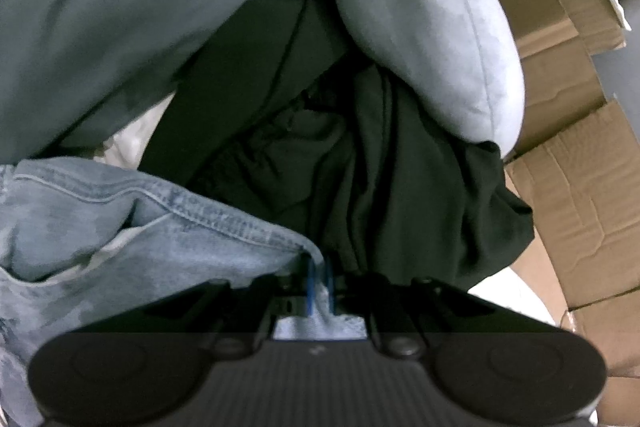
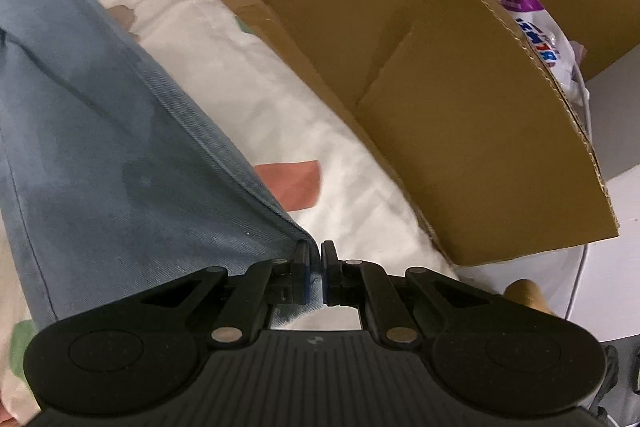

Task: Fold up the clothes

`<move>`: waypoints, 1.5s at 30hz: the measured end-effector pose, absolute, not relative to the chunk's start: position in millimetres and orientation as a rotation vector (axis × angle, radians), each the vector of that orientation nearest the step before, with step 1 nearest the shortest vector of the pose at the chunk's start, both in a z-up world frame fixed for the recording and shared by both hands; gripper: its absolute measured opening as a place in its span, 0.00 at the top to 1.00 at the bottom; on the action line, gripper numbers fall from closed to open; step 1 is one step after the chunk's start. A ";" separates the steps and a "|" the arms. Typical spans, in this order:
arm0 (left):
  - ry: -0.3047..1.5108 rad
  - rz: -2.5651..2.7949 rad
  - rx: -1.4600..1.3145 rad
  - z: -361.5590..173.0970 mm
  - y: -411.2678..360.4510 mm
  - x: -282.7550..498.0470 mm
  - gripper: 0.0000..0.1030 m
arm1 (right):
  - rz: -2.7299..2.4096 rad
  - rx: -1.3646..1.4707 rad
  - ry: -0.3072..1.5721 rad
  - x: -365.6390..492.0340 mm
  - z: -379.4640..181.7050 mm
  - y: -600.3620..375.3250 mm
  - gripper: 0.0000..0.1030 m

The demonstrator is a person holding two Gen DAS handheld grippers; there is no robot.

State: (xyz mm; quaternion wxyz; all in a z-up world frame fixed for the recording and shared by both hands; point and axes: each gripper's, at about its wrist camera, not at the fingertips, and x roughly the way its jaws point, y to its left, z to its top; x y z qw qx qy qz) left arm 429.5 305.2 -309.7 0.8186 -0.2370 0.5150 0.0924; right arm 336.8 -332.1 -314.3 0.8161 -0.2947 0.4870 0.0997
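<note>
Both grippers clamp denim: left gripper (image 1: 320, 277) jaws pinch the jeans (image 1: 120, 227) hem, right gripper (image 2: 315, 277) jaws grip a blue edge beside the cardboard box (image 2: 460, 115).

I see matt black plastic on both grippers, left gripper (image 1: 320, 279) and right gripper (image 2: 315, 275), ribbed bodies, 2 dull metal pivot pins each, blue pad faces. Jeans (image 2: 100, 147) are washed denim, visible twill weave, stitched seam edge (image 1: 224, 217). Dark garment (image 1: 380, 167) is soft matt cloth, creased. Pale cushion (image 1: 432, 39) looks brushed fabric. Cardboard box (image 2: 460, 107) is matt corrugated paper, raw edge. Bed sheet (image 2: 248, 83) is white matt cloth. Glossy plastic bag (image 2: 532, 27).
</note>
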 end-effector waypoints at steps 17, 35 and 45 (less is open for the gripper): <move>0.975 0.084 -0.516 -307.6 263.2 362.3 0.53 | 0.063 -0.427 0.907 372.5 -356.6 -341.8 0.74; 1.159 -0.100 -0.650 -347.5 168.2 422.0 0.52 | -0.020 0.119 0.952 338.0 -388.4 -390.9 0.51; 1.265 0.069 -0.636 -374.5 152.9 433.7 0.52 | 0.026 0.102 0.943 334.0 -385.8 -386.1 0.51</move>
